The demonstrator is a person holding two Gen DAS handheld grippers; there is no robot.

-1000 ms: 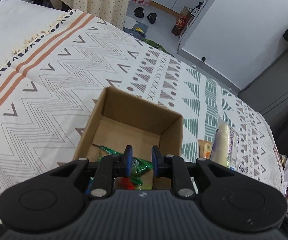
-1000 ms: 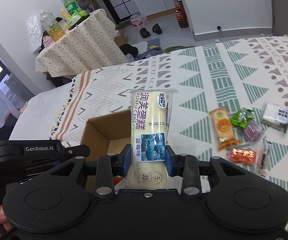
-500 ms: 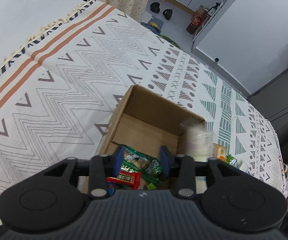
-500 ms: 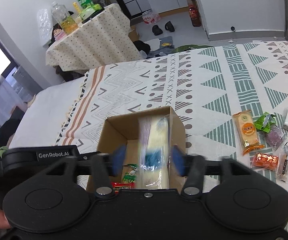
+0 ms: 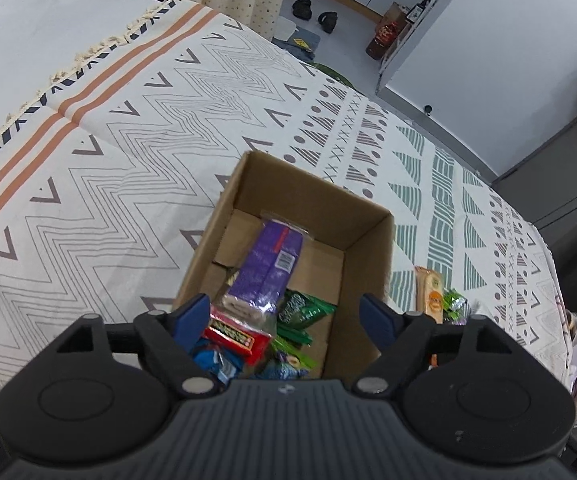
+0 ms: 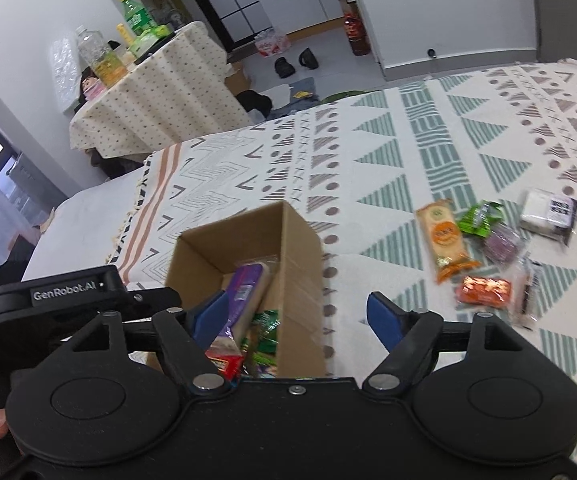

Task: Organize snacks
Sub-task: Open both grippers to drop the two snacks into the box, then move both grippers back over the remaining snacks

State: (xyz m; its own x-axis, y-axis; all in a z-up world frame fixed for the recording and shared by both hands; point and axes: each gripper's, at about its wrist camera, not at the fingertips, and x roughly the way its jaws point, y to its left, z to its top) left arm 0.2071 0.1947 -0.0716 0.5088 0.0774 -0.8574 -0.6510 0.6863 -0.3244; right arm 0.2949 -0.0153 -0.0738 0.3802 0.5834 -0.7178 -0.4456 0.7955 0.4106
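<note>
right gripper (image 6: pixel 296 320) wide above cardboard box (image 6: pixel 302 264)

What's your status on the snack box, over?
Both tongs, left and right, open, empty. Cake pack in cardboard box. Loose snacks on blanket. Path clear.

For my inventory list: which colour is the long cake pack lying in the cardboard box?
Purple, with a barcode label, best seen in the left wrist view: long cake pack.

A patterned blanket (image 5: pixel 136 128) covers the bed, a side table under a dotted cloth (image 6: pixel 156 100) carries bottles (image 6: pixel 138 20), and dark slippers (image 6: pixel 294 63) lie on the floor.
</note>
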